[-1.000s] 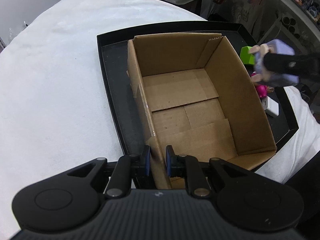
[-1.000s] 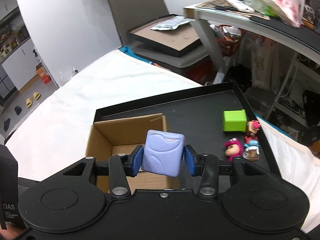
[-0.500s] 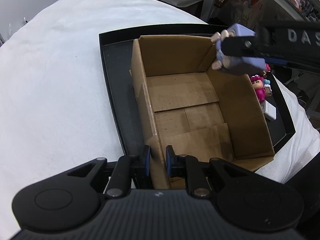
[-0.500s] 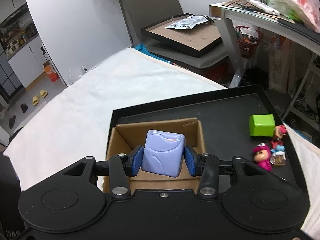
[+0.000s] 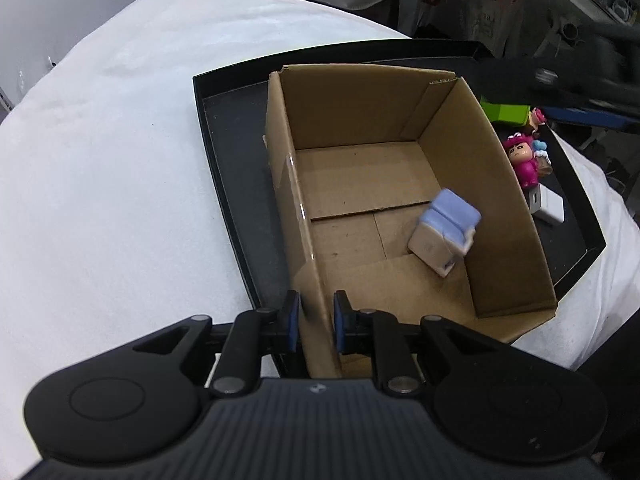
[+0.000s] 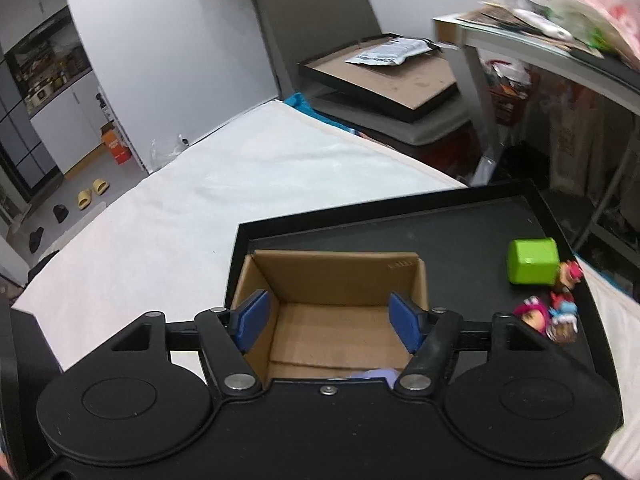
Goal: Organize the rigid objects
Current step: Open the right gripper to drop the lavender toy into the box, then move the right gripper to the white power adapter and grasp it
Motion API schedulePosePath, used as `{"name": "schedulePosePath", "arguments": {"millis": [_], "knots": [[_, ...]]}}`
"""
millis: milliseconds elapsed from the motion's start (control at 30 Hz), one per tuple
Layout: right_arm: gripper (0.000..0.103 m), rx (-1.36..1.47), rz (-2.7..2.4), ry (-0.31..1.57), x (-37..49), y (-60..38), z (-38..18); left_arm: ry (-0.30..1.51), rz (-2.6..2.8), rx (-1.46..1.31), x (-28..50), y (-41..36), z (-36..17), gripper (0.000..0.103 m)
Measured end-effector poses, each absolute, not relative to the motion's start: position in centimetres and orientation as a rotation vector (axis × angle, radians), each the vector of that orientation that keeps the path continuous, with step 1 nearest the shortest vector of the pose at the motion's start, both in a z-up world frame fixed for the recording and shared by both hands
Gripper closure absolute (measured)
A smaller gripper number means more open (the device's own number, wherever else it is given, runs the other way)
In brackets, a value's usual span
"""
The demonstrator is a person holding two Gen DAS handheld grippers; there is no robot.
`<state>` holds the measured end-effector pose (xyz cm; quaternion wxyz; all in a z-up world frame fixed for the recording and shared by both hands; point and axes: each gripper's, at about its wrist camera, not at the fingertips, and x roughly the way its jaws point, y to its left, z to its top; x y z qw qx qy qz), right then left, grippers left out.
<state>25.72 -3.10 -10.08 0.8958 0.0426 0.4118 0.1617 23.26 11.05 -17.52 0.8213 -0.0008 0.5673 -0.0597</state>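
An open cardboard box (image 5: 360,108) stands on a black tray (image 5: 224,152). My left gripper (image 5: 315,322) is shut on the box's near left wall, one pad on each side. A lilac and white block (image 5: 444,232) lies tilted and blurred on the box floor by the right wall. Above the box (image 6: 340,276), my right gripper (image 6: 328,320) has its jaws opening, with nothing between them. Only a sliver of the lilac block (image 6: 376,374) shows under its body.
On the tray (image 6: 440,224), right of the box, are a green cube (image 6: 534,266), a pink figurine (image 6: 532,314), other small figurines (image 6: 564,312) and a white adapter (image 5: 548,204). White cloth (image 6: 240,184) covers the table. A chair with trays stands behind.
The right gripper carried the lilac block over the box and let it go. The block dropped onto the box floor. The left gripper kept its hold on the wall.
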Motion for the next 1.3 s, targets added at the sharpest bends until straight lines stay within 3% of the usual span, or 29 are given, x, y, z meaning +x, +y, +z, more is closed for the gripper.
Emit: {"name": "schedulePosePath", "arguments": {"millis": [67,267,467,633,733,1300], "knots": [[0.026,0.101,0.312,0.849,25.2,-4.5,-10.0,1.208,-0.122,0.018,23.1,10.8,-17.3,0.086],[0.024,0.140,0.237,0.863,24.2,-8.7,-10.5,1.186,-0.096,0.052,22.4,10.5,-16.4,0.085],[0.023,0.151,0.163,0.892,23.6,-12.3,-11.3,1.175,-0.070,0.058,22.0,10.2,-15.3,0.076],[0.020,0.162,0.132,0.900,23.9,-15.2,-11.9,1.142,-0.048,0.042,21.8,10.2,-14.6,0.043],[0.020,0.176,0.117,0.925,24.3,-16.9,-12.6,1.134,-0.039,0.047,21.8,9.7,-14.2,0.036],[0.016,0.154,0.168,1.054,26.9,-21.8,-18.6,1.157,0.008,0.020,22.9,7.5,-13.3,0.029]]}}
